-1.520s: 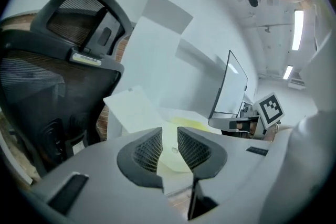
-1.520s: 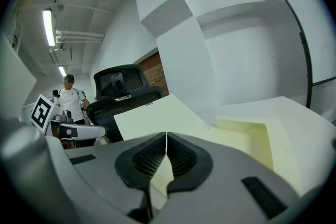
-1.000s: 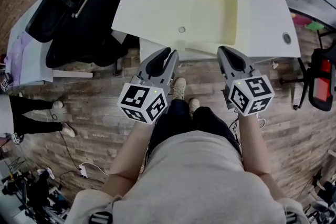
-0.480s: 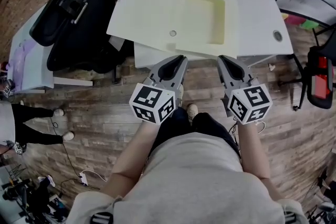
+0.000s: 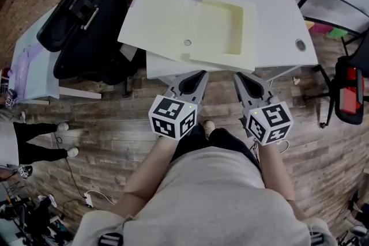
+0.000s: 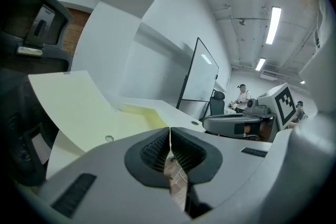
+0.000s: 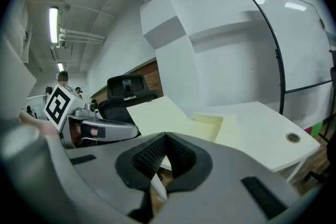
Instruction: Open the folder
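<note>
Folder [image 5: 190,26] lies open on table [image 5: 277,20]. My left tongs [image 5: 200,75], just closing, and right tongs [image 5: 238,76] are shut, empty; I'd back off without snagging it.

Table [image 5: 277,8] cropped at top; red chair [image 5: 347,89] at right.

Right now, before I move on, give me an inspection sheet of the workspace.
surface: white table, bare apart from the folder.
job's things: folder lies open, its cover jutting past the table's left edge.
clutter: nothing seen.
grippers: left tongs and right tongs both shut, empty, short of the table's near edge.
cables: floor cable at the left.
surroundings: black office chair, bystander's legs, wooden floor.
</note>
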### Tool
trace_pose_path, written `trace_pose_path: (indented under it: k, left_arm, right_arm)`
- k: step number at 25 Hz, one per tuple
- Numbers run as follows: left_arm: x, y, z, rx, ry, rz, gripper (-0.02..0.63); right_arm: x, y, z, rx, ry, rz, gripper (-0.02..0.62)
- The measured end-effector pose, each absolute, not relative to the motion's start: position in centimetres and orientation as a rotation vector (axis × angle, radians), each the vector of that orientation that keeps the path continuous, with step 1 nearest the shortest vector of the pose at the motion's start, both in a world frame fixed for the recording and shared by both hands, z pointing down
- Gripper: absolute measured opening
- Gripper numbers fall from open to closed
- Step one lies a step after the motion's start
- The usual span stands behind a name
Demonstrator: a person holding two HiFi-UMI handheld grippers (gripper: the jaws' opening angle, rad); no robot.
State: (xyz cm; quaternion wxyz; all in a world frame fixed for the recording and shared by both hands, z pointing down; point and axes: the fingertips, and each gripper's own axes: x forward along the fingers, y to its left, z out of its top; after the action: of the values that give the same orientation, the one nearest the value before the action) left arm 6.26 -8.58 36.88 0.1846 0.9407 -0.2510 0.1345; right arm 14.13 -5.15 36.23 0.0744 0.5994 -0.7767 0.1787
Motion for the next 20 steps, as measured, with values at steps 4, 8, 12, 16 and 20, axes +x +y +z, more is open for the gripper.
trace_pose_path:
  k: [4, 8, 12, 16, 20]
  left_arm:
    - [6.3, -8.4, 36.9, 2.646, -0.713, 0.375, 0.021]
    - [6.5, -8.2, 37.1, 2.644, -0.7, 0.37, 0.02]
    - [6.5, -7.8, 37.2, 2.652, -0.692, 0.383, 0.02]
    - [6.8, -7.5, 37.3, 2.66, -0.68, 0.396, 0.02]
    - [7.0, -7.3, 37.2, 2.663, -0.67, 0.402, 0.019]
  right_arm:
    - [14.6, -4.9, 36.3, 1.811, -2.317, 0.532, 0.021]
    - [15.0, -4.7, 36.2, 1.814, -2.307, 0.518, 0.021]
    - [15.0, -4.3, 36.1, 1.811, -2.309, 0.518, 0.021]
    - [14.9, -4.0, 36.2, 1.801, -2.306, 0.5, 0.021]
    - [14.8, -3.8, 36.3, 1.784, -2.309, 0.497, 0.021]
